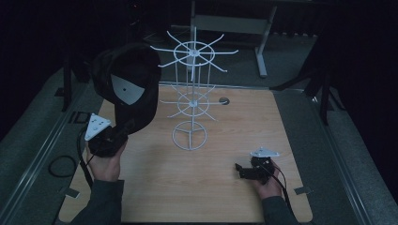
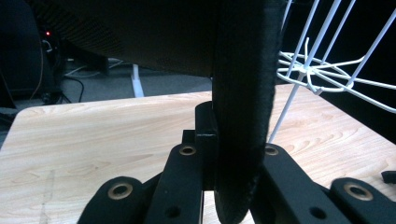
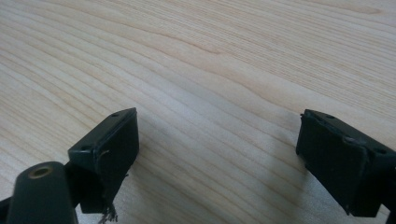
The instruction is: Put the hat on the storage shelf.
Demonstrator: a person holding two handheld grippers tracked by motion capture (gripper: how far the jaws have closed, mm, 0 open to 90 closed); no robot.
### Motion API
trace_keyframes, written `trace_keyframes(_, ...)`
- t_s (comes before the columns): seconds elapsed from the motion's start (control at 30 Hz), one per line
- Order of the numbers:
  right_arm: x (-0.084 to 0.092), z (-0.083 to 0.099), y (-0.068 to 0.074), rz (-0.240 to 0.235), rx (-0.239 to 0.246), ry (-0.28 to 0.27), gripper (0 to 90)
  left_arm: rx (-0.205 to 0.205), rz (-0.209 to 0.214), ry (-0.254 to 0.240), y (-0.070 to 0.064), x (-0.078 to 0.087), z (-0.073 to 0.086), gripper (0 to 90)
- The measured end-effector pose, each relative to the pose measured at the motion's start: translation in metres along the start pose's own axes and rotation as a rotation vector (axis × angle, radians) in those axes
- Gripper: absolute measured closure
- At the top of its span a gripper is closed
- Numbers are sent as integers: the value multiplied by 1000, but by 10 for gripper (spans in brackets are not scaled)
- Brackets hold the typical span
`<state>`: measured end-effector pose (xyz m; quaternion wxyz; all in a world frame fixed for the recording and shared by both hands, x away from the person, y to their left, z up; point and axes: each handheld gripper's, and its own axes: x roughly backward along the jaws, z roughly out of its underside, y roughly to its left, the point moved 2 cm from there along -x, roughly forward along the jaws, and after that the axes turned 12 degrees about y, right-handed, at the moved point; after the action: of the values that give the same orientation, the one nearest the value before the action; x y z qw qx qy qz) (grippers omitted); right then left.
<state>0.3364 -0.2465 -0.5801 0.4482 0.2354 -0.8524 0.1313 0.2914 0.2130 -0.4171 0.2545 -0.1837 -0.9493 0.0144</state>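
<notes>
The cap (image 1: 126, 86) sits at the upper left of the high view, held up by the left gripper (image 1: 109, 139), whose jaws are clamped on its brim (image 2: 243, 116) (the brim runs upright between them in the left gripper view). The rack (image 1: 192, 93) stands just right of the cap, its top spokes level with the crown, so the left hand is far nearer. The right gripper (image 1: 248, 171) rests at lower right on the table (image 1: 220, 187), jaws wide apart and holding nothing.
</notes>
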Motion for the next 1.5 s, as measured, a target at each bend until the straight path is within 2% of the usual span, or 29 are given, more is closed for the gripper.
trace_keyframes(0.5,0,0,0,0,0,0,130,-21,-31,-23,-5,4,-5,869)
trace_keyframes(1.1,0,0,0,0,-1,0,130,-94,-74,-34,-20,3,-4,868)
trace_keyframes(1.5,0,0,0,0,-1,0,130,-109,-89,-34,-24,2,-1,869)
